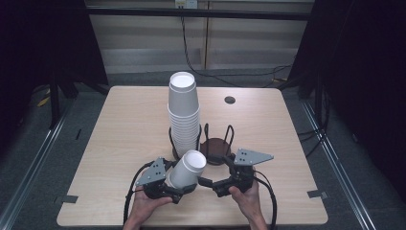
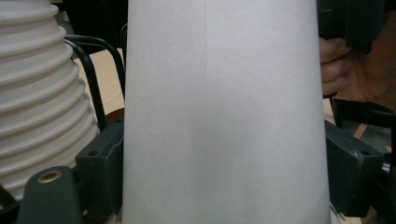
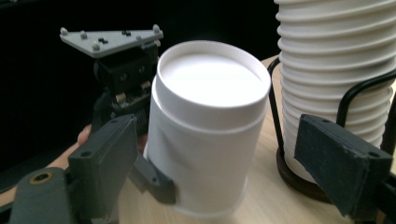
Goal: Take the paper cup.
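A white paper cup lies tilted, its closed bottom pointing up and right, near the table's front edge. My left gripper is shut on the cup's side wall; in the left gripper view the cup spans the whole gap between both jaws. My right gripper stands open just right of the cup. In the right gripper view the cup sits ahead between its spread jaws, and I cannot tell if they touch it. A tall stack of upturned white cups stands in a black wire holder behind.
A second wire holder with a brown round base stands empty, right of the stack. A dark round grommet sits at the back of the wooden table. Black curtains flank both sides, and cables trail on the floor behind.
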A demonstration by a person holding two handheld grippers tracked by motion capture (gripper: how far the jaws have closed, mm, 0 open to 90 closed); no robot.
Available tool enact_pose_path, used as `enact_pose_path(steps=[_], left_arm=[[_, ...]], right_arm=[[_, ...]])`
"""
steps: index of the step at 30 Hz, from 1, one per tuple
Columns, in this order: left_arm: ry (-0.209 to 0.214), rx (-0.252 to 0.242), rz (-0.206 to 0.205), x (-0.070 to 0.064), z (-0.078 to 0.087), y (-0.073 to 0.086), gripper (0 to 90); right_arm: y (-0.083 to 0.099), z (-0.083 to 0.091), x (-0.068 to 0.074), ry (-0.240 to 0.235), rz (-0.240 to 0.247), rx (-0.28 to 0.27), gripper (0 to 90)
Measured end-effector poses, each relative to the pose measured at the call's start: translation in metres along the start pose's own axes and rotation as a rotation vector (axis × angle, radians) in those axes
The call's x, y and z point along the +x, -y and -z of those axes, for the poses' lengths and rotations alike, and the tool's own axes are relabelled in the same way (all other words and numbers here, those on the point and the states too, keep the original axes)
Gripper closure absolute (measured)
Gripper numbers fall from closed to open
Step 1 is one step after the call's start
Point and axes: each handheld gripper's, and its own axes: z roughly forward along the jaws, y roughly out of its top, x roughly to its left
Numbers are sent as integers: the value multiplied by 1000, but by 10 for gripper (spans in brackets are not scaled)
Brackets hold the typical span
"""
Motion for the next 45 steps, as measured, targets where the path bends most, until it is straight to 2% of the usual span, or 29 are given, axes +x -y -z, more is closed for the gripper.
enact_pose_path(steps=[2,5,6,12,15,18,23,24,27,28,29,32,36,40,45], left_arm=[[0,23,-6,2,3,-2,167],[-5,42,-16,3,5,-4,168],[-7,64,-25,4,7,-7,168],[-5,92,-21,8,11,-9,168],[1,156,-34,12,9,-11,166],[1,183,-39,16,8,-12,166],[16,206,-30,17,8,-14,166],[20,230,-49,17,7,-17,165],[33,241,-53,17,6,-19,165],[43,265,-66,16,5,-20,165],[37,290,-72,16,5,-21,165],[31,324,-86,17,6,-23,164],[10,376,-102,19,6,-28,164],[37,384,-109,19,6,-30,164],[36,424,-121,18,2,-31,164]], right_arm=[[-1,1,-1,-2,18,26,128],[-4,1,-1,9,16,60,130],[-6,0,-2,9,21,71,130],[-9,0,-5,10,27,128,131],[-11,0,-9,-8,13,142,137],[-18,2,-13,2,14,158,137],[-28,5,-18,11,47,220,133],[-28,6,-18,6,56,234,133],[-27,6,-18,-11,52,241,132],[-26,5,-18,-17,54,248,132],[-25,4,-19,-27,57,255,132],[-23,0,-19,-35,62,284,133],[-21,-6,-19,-42,65,291,132],[-21,-8,-18,-53,86,318,132],[-20,-6,-18,-44,107,386,133]])
